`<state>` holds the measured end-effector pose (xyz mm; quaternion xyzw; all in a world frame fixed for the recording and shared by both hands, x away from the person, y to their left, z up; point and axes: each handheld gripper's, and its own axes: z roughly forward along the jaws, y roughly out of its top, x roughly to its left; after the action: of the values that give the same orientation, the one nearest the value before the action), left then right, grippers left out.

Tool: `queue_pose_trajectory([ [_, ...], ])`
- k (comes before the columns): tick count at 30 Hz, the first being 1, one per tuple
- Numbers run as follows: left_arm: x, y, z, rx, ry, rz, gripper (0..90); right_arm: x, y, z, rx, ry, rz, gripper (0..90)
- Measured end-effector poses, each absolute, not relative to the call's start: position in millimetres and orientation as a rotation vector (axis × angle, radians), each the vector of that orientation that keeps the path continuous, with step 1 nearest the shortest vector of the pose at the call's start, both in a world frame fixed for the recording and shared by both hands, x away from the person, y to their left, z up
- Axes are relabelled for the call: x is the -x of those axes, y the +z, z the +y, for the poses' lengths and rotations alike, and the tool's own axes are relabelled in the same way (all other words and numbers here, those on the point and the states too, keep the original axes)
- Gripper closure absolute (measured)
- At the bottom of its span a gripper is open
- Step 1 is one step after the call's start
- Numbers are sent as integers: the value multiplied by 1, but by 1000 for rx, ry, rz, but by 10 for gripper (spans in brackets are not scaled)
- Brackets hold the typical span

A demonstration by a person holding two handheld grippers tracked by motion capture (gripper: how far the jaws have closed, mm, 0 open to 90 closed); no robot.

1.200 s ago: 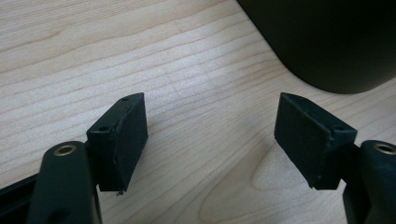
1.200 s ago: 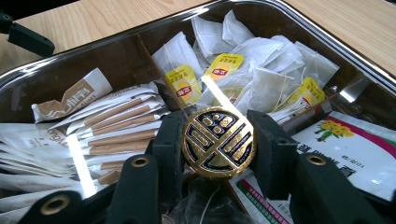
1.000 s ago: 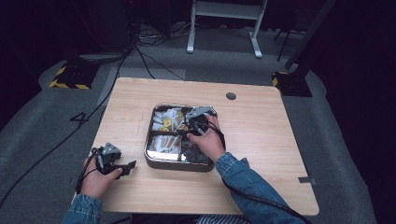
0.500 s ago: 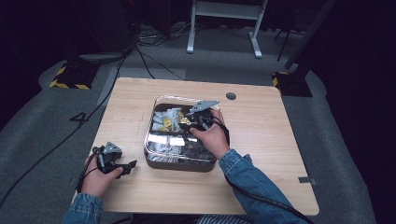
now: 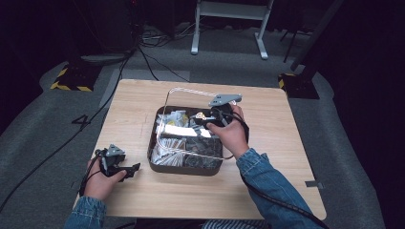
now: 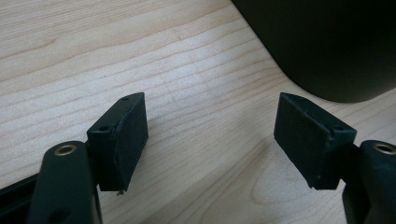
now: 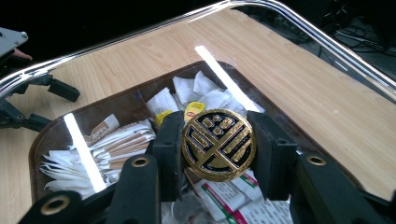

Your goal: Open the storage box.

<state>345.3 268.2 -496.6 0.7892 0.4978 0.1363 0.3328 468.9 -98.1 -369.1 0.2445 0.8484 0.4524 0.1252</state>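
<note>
A dark box (image 5: 184, 169) full of paper sachets (image 5: 172, 148) sits mid-table. Its clear lid (image 5: 162, 114) is raised and tilted above it. My right gripper (image 5: 200, 117) is shut on the lid's round gold-and-black knob (image 5: 199, 116). In the right gripper view the knob (image 7: 218, 143) sits clamped between the jaws of my right gripper (image 7: 218, 151), with the lid's rim (image 7: 140, 32) arching over the sachets (image 7: 121, 140). My left gripper (image 5: 133, 169) rests open on the table left of the box. The left gripper view shows my left gripper (image 6: 210, 135) with nothing between its jaws, near the box's corner (image 6: 327, 42).
The wooden table (image 5: 296, 143) has bare room right of the box and along its front edge. Cables (image 5: 143, 57) and a white stand (image 5: 229, 19) lie on the floor behind the table. Yellow-black blocks (image 5: 71, 78) sit by the far corners.
My right gripper has lifted the clear lid by its knob up and away from the box, tilting it. The left gripper has stayed put.
</note>
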Motion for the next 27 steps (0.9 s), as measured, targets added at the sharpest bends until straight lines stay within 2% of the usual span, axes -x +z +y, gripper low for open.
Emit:
queue_pose_trajectory([
  [14, -345, -499, 269, -2075, 405, 1281, 255, -474, -346, -151, -782, 1302, 2412, 590],
  [27, -345, -503, 269, -2085, 448, 1243, 202, -482, -337, -205, -878, 1240, 2357, 590],
])
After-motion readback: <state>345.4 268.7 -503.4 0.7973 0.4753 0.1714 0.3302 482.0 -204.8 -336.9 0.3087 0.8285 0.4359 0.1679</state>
